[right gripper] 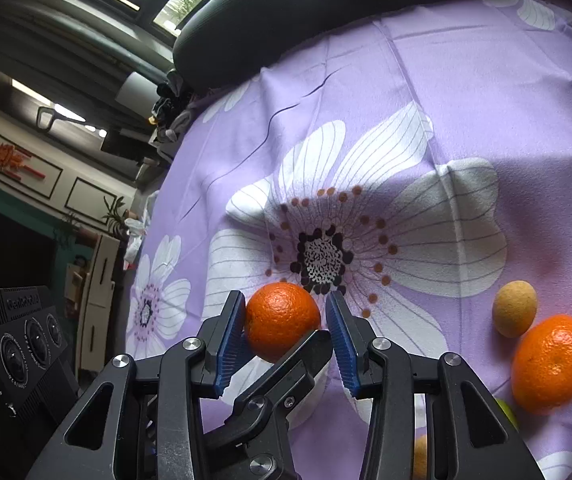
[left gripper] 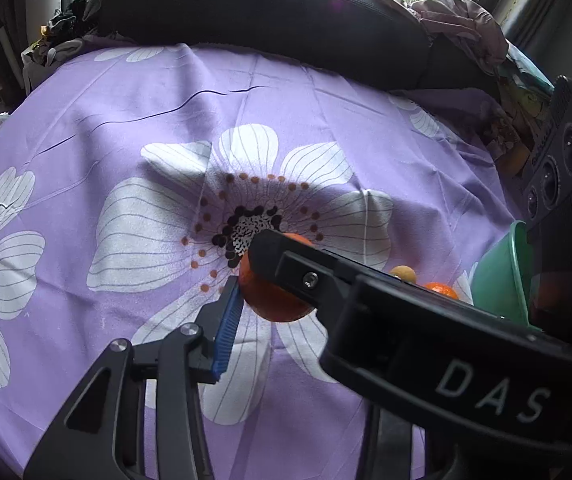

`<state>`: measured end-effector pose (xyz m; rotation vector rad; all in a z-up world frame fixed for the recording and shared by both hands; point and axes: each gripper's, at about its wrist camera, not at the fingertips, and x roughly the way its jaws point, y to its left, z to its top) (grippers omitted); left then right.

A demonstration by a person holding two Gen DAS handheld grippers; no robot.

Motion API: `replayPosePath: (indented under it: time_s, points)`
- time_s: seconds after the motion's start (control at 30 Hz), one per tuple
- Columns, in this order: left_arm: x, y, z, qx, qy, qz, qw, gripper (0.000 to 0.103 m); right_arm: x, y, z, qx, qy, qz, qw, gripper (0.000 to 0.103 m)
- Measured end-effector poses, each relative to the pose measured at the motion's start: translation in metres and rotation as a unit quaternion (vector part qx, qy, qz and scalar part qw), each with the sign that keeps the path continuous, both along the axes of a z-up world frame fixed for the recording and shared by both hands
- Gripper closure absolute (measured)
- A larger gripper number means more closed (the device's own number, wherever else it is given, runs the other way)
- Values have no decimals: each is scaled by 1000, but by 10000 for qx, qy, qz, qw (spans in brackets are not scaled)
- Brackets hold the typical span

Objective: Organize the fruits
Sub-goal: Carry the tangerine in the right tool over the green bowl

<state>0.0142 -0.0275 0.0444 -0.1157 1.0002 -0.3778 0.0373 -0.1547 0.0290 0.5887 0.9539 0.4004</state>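
Observation:
An orange (right gripper: pixel 282 320) (left gripper: pixel 274 300) lies on the purple flowered cloth (left gripper: pixel 286 100). In the right wrist view my right gripper (right gripper: pixel 286 332) stands open around it, blue pads (right gripper: pixel 232 336) on either side, a small gap on the right. In the left wrist view my left gripper (left gripper: pixel 246 280) has its blue left pad (left gripper: pixel 228 328) against the orange; the right gripper's black body crosses in front and hides its other finger. A second orange (right gripper: pixel 552 362) (left gripper: pixel 442 290) and a small tan round fruit (right gripper: pixel 514 314) (left gripper: pixel 404 273) lie to the right.
A green bowl (left gripper: pixel 502 276) stands at the right edge of the left wrist view. A black padded chair back (left gripper: pixel 266 20) borders the cloth's far side. A yellow-green fruit (right gripper: pixel 508 412) peeks from behind the right finger. Clothes are piled at the far left.

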Motion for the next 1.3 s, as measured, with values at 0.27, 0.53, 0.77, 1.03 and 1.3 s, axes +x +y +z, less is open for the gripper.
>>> replayPosePath:
  time_s: [0.27, 0.53, 0.77, 1.03, 1.3]
  points:
    - [-23, -17, 34, -243, -585, -285, 9976, 63, -30, -19, 34, -102, -544, -445, 9975, 57]
    - [-55, -47, 68, -629, -1186, -799, 9877, 63, -73, -50, 73, -364, -1178, -1009, 9872, 57]
    - [-78, -80, 87, -1000, -1472, -1367, 9745, 63, -109, -80, 97, -753, -1497, -1529, 9739, 57]
    - [-102, -124, 82, -1026, -1450, -2161, 9601, 63, -150, -117, 91, -819, -1503, -2307, 9578, 57]
    - [-106, -164, 65, -949, -1235, -2649, 9516, 63, -167, -151, 71, -603, -1294, -2835, 9483, 57]
